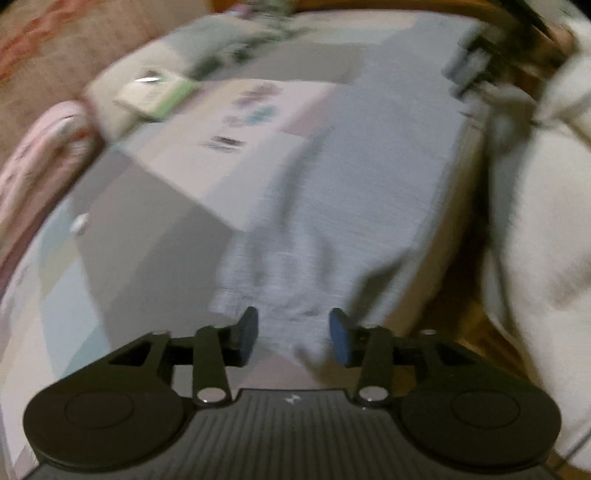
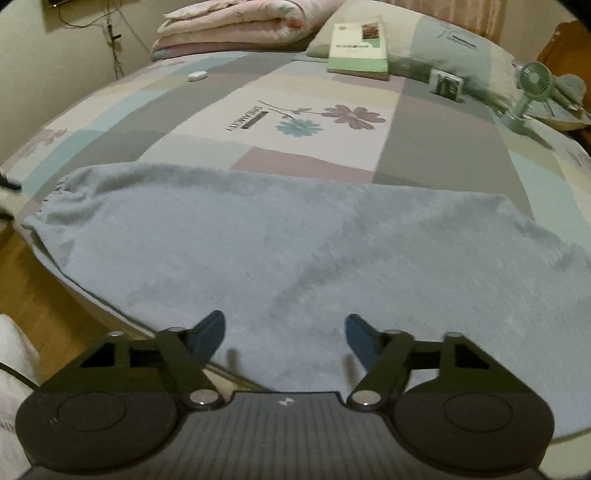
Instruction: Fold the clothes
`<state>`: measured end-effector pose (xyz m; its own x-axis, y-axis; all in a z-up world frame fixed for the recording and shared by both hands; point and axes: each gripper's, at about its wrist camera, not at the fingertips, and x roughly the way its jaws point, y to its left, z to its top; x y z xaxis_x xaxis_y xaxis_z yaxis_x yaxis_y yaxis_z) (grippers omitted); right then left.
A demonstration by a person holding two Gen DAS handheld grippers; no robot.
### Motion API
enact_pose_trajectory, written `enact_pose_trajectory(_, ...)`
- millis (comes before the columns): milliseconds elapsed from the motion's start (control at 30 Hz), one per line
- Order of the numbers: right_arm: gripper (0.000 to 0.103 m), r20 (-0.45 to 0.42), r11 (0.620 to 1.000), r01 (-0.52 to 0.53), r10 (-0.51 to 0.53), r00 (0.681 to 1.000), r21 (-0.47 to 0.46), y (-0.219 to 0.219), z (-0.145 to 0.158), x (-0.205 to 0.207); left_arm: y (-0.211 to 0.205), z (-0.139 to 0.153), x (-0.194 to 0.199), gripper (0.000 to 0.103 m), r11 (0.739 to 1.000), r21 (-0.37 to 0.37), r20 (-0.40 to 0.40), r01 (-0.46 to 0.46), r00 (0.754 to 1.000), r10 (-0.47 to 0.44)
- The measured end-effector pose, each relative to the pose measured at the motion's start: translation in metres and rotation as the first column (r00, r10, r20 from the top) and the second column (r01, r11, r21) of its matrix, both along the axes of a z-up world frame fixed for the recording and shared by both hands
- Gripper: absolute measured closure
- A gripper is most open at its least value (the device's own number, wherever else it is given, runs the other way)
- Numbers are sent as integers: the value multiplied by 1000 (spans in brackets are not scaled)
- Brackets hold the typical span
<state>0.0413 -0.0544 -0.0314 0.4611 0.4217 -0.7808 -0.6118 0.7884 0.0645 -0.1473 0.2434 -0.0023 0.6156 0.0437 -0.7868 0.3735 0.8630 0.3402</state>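
Observation:
A light grey fleece garment [image 2: 295,251] lies flat along the near edge of the bed, its gathered waistband [image 2: 48,206] at the left. My right gripper [image 2: 284,336] hovers open just above its near edge, nothing between the fingers. The left wrist view is motion-blurred. There the same garment [image 1: 351,192] runs away lengthwise, and its gathered end [image 1: 288,317] lies between the fingers of my open left gripper [image 1: 293,334]. Whether those pads touch the cloth I cannot tell.
The bed has a patchwork sheet [image 2: 317,122] with flower prints. At the head lie a pillow [image 2: 417,40] with a book [image 2: 358,48] on it, a folded pink quilt [image 2: 240,26], a small green fan [image 2: 528,96] and a white remote [image 2: 197,75]. Wooden floor [image 2: 33,288] shows at the left.

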Motion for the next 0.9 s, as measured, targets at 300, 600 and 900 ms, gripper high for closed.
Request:
enact_pose_trajectory(300,41,46,993,-121,122,992,-9,11,4,-20,0,-18,40,44,965,-236,45,-118,990,132)
enact_pose_trajectory(600,41,5,996,-84,84,996,-4,9,-6,-8,-11,-50,38,38,988,-131,-67,-83,995,75)
enact_pose_trajectory(900,39,22,997,-76,75,997,29,19,-1,-3,-9,-38,77,29,927,-352,19,-127,990,143)
